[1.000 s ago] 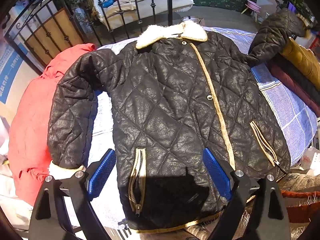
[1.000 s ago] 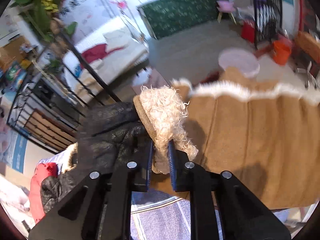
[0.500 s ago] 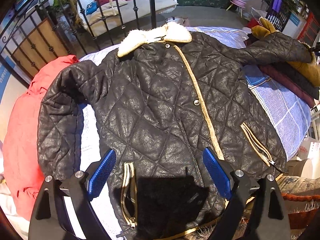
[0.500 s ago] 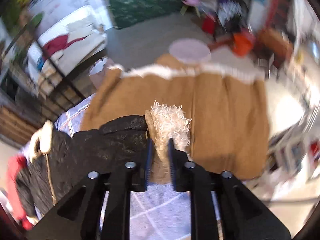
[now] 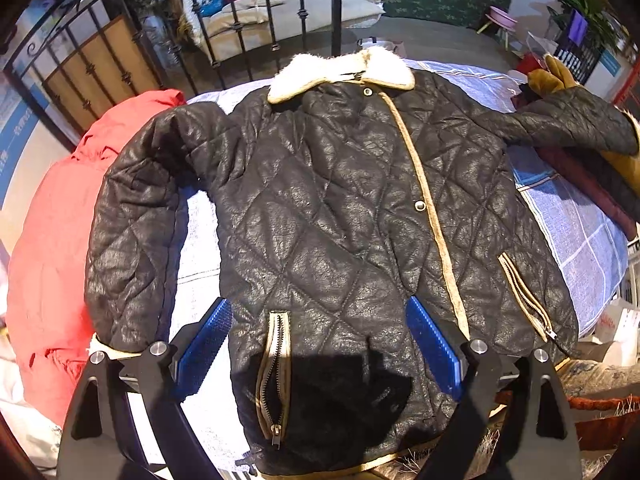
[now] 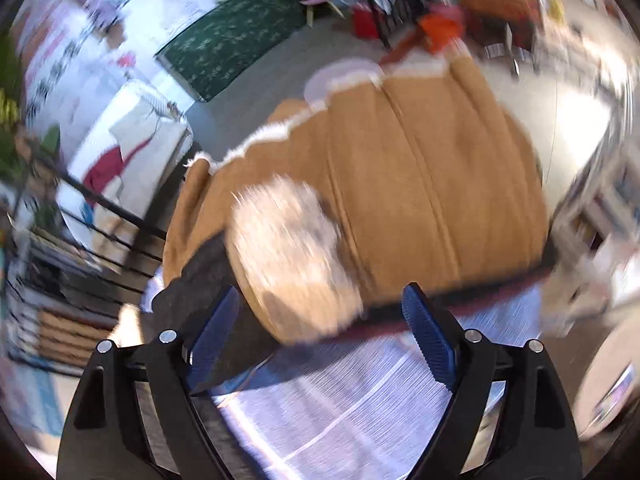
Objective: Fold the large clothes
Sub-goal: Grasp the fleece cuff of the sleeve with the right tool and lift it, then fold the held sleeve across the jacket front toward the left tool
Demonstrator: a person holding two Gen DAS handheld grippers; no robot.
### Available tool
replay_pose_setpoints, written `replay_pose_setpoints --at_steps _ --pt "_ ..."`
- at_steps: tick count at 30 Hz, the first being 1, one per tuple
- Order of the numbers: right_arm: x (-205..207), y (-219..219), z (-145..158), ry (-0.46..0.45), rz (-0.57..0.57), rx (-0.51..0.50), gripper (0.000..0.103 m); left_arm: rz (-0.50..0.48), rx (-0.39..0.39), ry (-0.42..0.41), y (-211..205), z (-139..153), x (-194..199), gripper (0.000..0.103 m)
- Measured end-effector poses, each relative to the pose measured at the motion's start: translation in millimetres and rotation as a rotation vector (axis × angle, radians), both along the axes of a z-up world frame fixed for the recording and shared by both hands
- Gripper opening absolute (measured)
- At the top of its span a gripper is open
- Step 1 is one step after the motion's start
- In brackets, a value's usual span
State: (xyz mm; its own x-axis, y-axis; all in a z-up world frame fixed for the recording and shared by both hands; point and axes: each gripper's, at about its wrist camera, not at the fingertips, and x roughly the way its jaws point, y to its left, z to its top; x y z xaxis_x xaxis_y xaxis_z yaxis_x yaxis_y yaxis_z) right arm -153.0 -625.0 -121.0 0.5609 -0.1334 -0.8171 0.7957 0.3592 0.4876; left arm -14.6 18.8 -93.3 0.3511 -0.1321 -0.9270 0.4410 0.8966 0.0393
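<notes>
— Where is the black quilted jacket [image 5: 340,216] seen?

— It is laid flat, front up, on a blue checked sheet [image 5: 580,236]. Its white fluffy collar [image 5: 340,70] is at 12 o'clock in the left wrist view. One sleeve is bent down at 9 o'clock, on top of a red coat [image 5: 48,216]. The other sleeve is stretched out to 2 o'clock, over a pile of folded clothes.

— How is the left gripper [image 5: 318,340] held?

— Its blue pads [image 5: 204,348] are spread wide above the jacket's bottom edge. Nothing is pinched between them.

— And the right gripper [image 6: 320,336]?

— Its jaws are opening — the fluffy cuff [image 6: 288,252] of the stretched sleeve is seen just ahead, between the pads, and is not pressed by them. The cuff is lying on a brown coat [image 6: 420,184], which fills the view from 12 to 3 o'clock. That view is blurred.
</notes>
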Motion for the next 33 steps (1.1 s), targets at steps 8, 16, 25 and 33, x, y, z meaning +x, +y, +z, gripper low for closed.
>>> replay_pose_setpoints --at_steps 8,16,25,33 --pt "3.9 1.6 -40.4 -0.23 -0.119 0.18 0.049 -0.051 0.02 -0.017 -10.8 2.2 -0.7 0.087" --pt "31.0 35.7 44.9 -0.268 0.056 -0.041 0.026 0.018 0.014 0.006 6.6 -5.1 1.1 0.087" --pt "171.7 217.9 204.2 -0.348 0.735 -0.426 0.025 0.141 0.044 -0.032 44.1 -3.4 24.7 0.087" --pt "312.1 467.1 131.2 -0.267 1.257 -0.435 0.025 0.266 0.045 -0.08 89.2 11.9 26.5 0.087"
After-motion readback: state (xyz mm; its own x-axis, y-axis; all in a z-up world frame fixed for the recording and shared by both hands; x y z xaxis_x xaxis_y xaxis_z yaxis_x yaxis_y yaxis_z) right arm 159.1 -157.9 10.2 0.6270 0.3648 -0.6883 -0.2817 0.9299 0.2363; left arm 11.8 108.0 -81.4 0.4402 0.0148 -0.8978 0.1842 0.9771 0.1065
